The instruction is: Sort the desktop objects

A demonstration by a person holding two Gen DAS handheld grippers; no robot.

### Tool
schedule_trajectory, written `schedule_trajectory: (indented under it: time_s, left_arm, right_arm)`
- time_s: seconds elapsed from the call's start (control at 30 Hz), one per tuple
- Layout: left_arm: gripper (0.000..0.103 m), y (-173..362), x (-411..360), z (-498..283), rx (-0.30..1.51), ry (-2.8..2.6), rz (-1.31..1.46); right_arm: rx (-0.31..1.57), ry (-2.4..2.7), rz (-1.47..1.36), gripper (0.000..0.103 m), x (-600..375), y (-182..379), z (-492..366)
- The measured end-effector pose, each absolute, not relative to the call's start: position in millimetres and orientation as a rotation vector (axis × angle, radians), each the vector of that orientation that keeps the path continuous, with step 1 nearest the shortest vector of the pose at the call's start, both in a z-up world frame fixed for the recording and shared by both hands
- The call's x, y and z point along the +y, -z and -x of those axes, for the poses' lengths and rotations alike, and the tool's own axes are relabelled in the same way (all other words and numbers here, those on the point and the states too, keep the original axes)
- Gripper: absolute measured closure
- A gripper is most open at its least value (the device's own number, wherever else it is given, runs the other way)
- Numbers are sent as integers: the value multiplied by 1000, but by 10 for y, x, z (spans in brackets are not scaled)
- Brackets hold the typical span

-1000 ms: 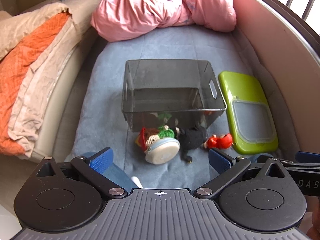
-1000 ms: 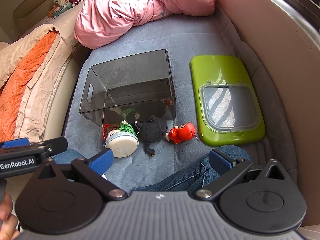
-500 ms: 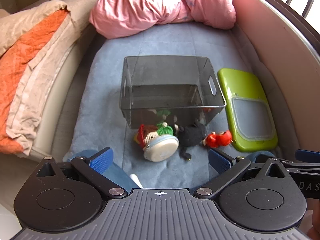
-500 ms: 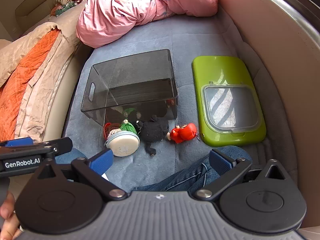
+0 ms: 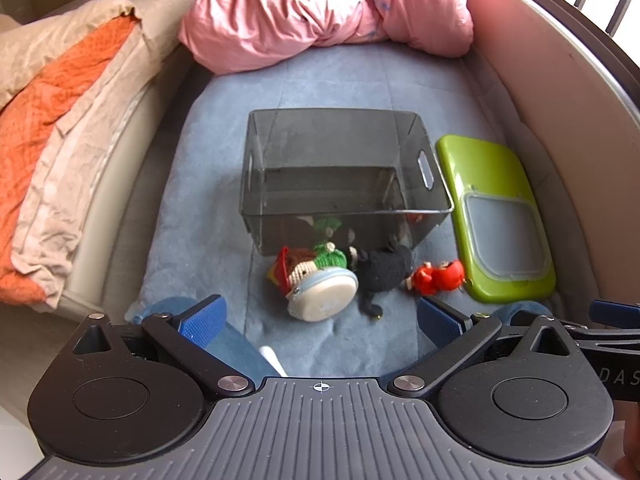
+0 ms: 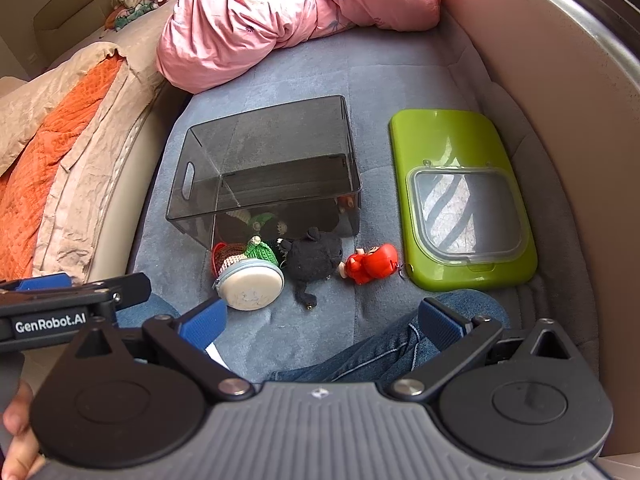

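Little has changed over the last second — both grippers have only drifted slightly, the view from each creeping a touch nearer the toys, and nothing on the blue-grey mat [image 5: 320, 80] has been moved. The left gripper [image 5: 320, 322] hangs low over the person's jeans with its blue fingers spread wide and nothing between them; the right gripper [image 6: 322, 318] is the same, wide apart and empty above a denim knee [image 6: 384, 354]. The things to sort lie in a tight row just in front of the smoky clear bin [image 5: 340, 176], outside it: a round cream pouch [image 5: 326, 298] resting against a crocheted doll in a green hat [image 5: 308, 266], a black plush toy [image 5: 386, 268] touching that doll, and a small red figure [image 5: 438, 276] just beside the green lidded box [image 5: 496, 216]. The bin's floor looks bare — the colours seen through its near wall appear to be reflections of the toys. So the sorting seems not yet begun, and this reads as the approach to a first pick.
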State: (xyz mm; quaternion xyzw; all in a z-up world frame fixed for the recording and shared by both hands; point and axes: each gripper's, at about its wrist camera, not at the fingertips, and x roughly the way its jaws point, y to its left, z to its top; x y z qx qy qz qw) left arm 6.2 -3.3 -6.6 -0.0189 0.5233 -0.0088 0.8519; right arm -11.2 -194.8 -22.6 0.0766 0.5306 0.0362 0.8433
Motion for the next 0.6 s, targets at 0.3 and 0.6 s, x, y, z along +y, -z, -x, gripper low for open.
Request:
schedule_trajectory:
  time_s: [0.3,0.6]
  left_arm:
    - [0,79,-24,-52,1098,23,35]
    - [0,83,-21,-53,1098,22,36]
  right_arm:
    - [1117,-78,-160,0,-1937,240,118]
    - [1111,-77,-150,0,-1911,228,132]
